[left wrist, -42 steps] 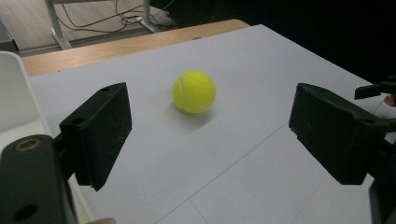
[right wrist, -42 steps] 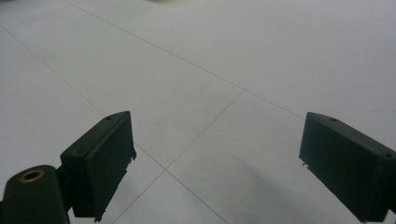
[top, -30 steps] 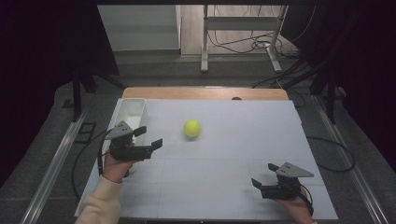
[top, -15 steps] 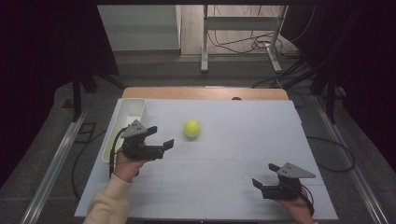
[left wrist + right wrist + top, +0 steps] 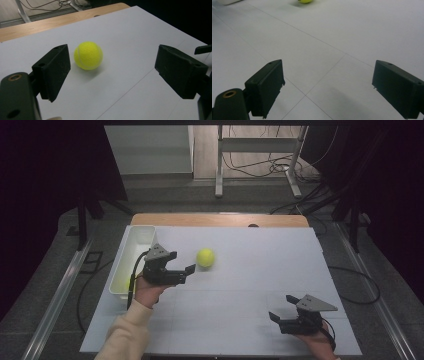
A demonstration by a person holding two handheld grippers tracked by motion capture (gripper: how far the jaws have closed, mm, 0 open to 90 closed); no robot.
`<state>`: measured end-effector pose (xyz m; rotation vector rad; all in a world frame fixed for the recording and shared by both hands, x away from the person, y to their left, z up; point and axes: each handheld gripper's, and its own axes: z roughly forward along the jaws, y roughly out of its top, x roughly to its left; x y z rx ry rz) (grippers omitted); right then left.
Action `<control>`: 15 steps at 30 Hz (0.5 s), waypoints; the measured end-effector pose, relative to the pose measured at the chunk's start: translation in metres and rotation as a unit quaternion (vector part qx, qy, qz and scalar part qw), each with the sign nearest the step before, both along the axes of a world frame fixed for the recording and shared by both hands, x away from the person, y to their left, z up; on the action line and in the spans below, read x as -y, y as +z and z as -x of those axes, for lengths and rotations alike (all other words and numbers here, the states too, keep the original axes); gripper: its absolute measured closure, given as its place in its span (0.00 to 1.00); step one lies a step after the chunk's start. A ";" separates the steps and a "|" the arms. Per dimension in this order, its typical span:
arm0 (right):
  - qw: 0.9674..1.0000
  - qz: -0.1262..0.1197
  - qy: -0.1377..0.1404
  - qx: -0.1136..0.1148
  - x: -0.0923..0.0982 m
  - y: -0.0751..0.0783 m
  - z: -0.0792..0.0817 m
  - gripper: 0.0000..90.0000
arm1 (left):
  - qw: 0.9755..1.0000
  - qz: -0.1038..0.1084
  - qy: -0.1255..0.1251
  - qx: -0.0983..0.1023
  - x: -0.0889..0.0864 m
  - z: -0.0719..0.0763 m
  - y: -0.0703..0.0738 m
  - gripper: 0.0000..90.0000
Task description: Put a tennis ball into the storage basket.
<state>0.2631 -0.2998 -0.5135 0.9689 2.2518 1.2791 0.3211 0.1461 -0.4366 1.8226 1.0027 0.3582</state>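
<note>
Nearest the person, at about five o'clock on the white sheet-covered table (image 5: 240, 320), the right black two-jaw gripper (image 5: 278, 321) sits low over bare surface with its jaws spread wide and nothing between them. Farther in, at roughly nine o'clock, the left black two-jaw gripper (image 5: 186, 274) is held just above the table, its jaws also spread and empty, aimed at the fuzzy yellow tennis ball (image 5: 88, 55). The ball lies on the sheet just beyond the jaw tips, close to the left-hand jaw in the left gripper view (not centred in the gap). That offset is the likely trouble: a jaw nudging the ball would probably send it rolling away. Behind the left hand, at ten o'clock, stands a long white plastic bin (image 5: 131, 251) along the table's edge.
</note>
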 end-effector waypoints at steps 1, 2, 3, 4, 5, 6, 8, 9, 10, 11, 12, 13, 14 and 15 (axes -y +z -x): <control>1.000 -0.002 0.001 0.001 0.000 0.000 0.000 0.12 | 1.000 -0.003 0.000 -0.001 0.001 -0.002 0.000 0.16; 1.000 -0.004 0.000 0.002 0.000 0.000 0.000 0.12 | 1.000 -0.005 0.000 -0.002 0.002 -0.004 0.000 0.16; 1.000 -0.004 -0.001 0.002 0.000 0.000 0.000 0.12 | 1.000 -0.007 0.000 -0.003 0.003 -0.005 0.000 0.16; 1.000 -0.004 -0.002 0.002 0.000 0.000 0.000 0.12 | 1.000 -0.007 0.000 -0.003 0.004 -0.007 0.000 0.16; 1.000 -0.003 -0.002 0.002 0.000 0.000 0.000 0.12 | 1.000 -0.009 0.000 -0.003 0.004 -0.008 0.000 0.16; 1.000 -0.002 -0.002 0.001 0.000 0.000 0.000 0.12 | 1.000 -0.010 0.000 -0.004 0.005 -0.009 -0.001 0.16; 1.000 -0.001 -0.001 0.001 0.000 0.000 0.000 0.12 | 1.000 -0.015 -0.001 -0.007 0.007 -0.012 -0.002 0.16; 1.000 -0.001 -0.001 0.001 0.000 0.000 0.000 0.12 | 1.000 -0.015 -0.001 -0.007 0.007 -0.012 -0.002 0.16; 1.000 -0.001 0.000 0.001 0.000 0.000 0.000 0.12 | 1.000 -0.017 0.000 -0.008 0.008 -0.013 -0.003 0.16; 1.000 -0.002 -0.001 0.002 0.000 0.000 0.000 0.12 | 1.000 -0.016 0.000 -0.011 0.011 -0.015 -0.004 0.16; 1.000 -0.003 -0.001 0.003 0.001 0.000 0.000 0.12 | 1.000 -0.017 -0.001 -0.011 0.012 -0.016 -0.004 0.16; 1.000 -0.003 -0.001 0.003 0.001 0.000 0.000 0.12 | 1.000 -0.017 -0.001 -0.011 0.012 -0.016 -0.004 0.16; 1.000 -0.002 -0.001 0.003 0.001 0.001 0.000 0.12 | 1.000 -0.019 -0.001 -0.011 0.013 -0.017 -0.004 0.16; 1.000 -0.003 -0.001 0.004 0.001 0.001 0.000 0.12 | 1.000 -0.021 -0.001 -0.012 0.014 -0.018 -0.004 0.16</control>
